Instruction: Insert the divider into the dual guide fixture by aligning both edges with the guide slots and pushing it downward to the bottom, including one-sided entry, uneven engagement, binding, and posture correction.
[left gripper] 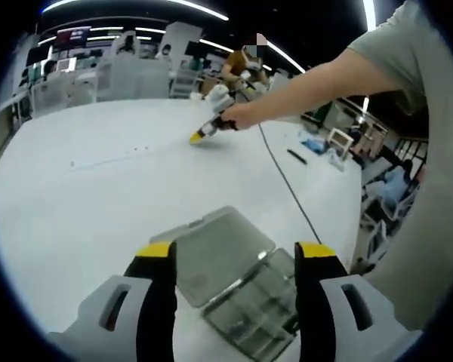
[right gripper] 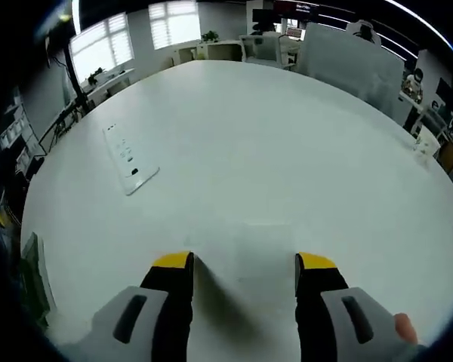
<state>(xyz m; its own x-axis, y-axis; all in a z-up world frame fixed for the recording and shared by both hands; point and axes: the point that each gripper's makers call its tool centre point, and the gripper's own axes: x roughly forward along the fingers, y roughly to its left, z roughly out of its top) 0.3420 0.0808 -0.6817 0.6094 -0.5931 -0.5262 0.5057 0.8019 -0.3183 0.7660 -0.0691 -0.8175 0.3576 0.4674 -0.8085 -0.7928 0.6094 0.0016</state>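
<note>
Left gripper [left gripper: 234,253]: jaws apart, holding nothing, poised above the fixture [left gripper: 238,283] on the white desk [left gripper: 98,196]; the fixture is a clear, shallow tray with a flat lid-like panel hinged open on its far side; its long axis runs diagonally in the left gripper view, from lower right to upper left, the tray half nearest the jaws; whether a divider sits inside cannot be told. Desk beyond the fixture is bare and broad, open room to the left and ahead; a black cable [left gripper: 287,181] crosses the desk to the right of the fixture.

Right gripper [left gripper: 211,128] is seen far across the desk, held at arm's length, yellow tips low over the surface; in its own view [right gripper: 243,264] the jaws stand apart, empty, over bare desk; a white remote [right gripper: 130,160] lies well off to the left; the desk edge is distant on all sides.
</note>
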